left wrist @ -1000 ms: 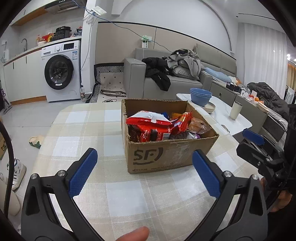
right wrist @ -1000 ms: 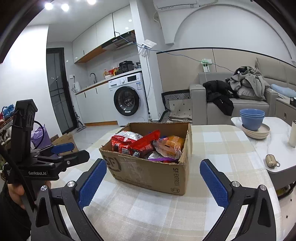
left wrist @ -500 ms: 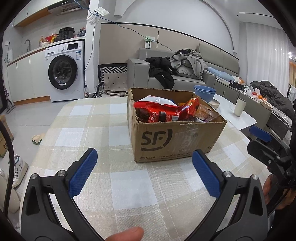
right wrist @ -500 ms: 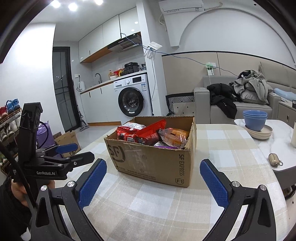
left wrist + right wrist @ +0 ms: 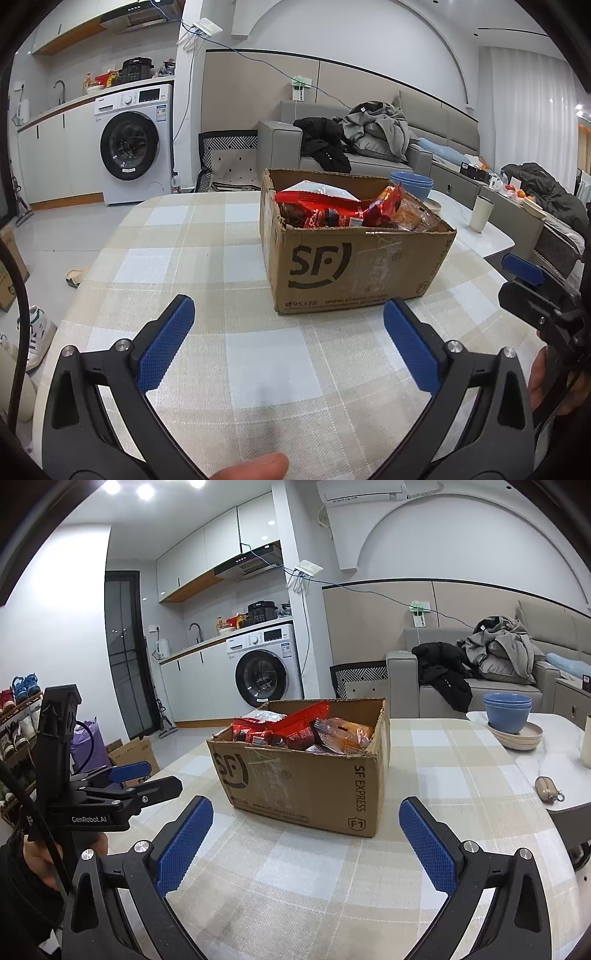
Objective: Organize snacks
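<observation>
The cardboard box [image 5: 354,254] sat mid-frame on the table [image 5: 207,266], snack packets [image 5: 332,212] heaped inside. Both the left gripper [image 5: 288,343] and right gripper [image 5: 306,843] faced it with jaws spread wide, empty, likely readied for handling packets.

1. Cardboard box [image 5: 354,266]: brown, open on top, sits flat on the checked table. Big dark "SF" logo on the front, "SF EXPRESS" down one side. Top edge is a bit torn at the near left corner.
2. Snacks fill the box & poke up over the rim.
3. Red bag w/ white top [image 5: 317,201]: lies on top, left side of the pile.
4. Red shiny wrapper [image 5: 301,720]: sticks up in the middle, tilted.
5. Clear pack w/ orange-brown food [image 5: 341,733]: lies at the right side, next to the red ones.
</observation>
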A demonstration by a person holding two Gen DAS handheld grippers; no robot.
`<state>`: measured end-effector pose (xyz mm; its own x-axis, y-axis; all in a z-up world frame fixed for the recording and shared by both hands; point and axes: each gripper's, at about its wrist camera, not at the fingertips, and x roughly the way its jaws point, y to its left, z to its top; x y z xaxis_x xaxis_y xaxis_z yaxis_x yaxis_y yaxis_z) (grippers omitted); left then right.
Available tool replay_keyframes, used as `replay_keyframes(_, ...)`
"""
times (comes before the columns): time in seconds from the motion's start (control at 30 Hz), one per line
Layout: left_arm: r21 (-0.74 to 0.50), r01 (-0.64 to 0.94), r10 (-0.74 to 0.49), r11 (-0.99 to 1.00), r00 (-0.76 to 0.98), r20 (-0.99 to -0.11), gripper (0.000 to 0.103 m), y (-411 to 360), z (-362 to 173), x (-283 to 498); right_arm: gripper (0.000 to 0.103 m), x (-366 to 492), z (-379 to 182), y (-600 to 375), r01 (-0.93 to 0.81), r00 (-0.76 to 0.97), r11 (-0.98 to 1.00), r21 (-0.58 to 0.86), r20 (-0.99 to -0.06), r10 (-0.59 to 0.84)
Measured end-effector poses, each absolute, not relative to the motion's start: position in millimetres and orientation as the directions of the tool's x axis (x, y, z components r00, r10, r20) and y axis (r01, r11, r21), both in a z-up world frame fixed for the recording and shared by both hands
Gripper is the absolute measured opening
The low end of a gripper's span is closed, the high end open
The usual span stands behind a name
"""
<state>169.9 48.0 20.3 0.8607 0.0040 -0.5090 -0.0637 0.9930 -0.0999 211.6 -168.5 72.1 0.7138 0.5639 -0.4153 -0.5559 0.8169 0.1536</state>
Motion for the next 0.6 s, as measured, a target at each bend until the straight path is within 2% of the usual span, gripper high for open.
replay_keyframes(0.6, -0.097, -0.063, 0.005, 0.993, 0.863, -0.506, 0.102, 48, 0, 168, 0.103, 210, 69, -174, -0.548, 0.727, 0.822, 0.158, -0.398, 0.56)
